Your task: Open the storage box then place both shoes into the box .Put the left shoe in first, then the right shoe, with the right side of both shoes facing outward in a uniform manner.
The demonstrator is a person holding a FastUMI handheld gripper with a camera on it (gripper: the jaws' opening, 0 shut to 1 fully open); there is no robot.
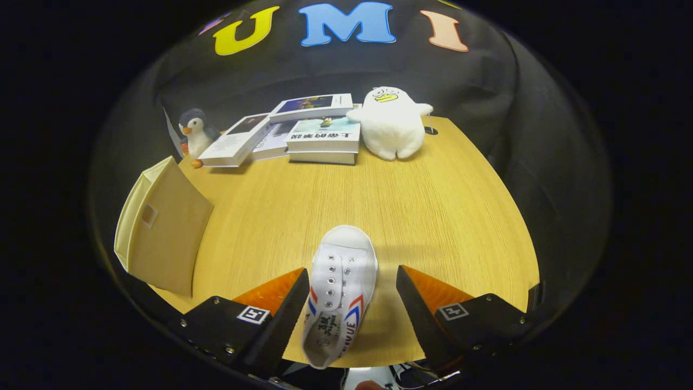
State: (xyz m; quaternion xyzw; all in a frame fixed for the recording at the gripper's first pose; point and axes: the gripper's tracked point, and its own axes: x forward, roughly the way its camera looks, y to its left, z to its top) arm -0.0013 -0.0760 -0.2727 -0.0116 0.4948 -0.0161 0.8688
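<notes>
A white canvas shoe (341,290) with red and blue side stripes lies on the wooden table (433,206), toe pointing away from me. My gripper (352,284) is open and straddles it: the left finger touches or nearly touches the shoe's left side, while the right finger stands a gap away from its right side. A beige fabric storage box (162,233) stands at the table's left edge, to the left of the fingers, its top open.
Beyond the shoe, at the far side of the table, lie several books (303,132). A white plush duck (392,122) sits to their right and a small plush penguin (196,132) to their left.
</notes>
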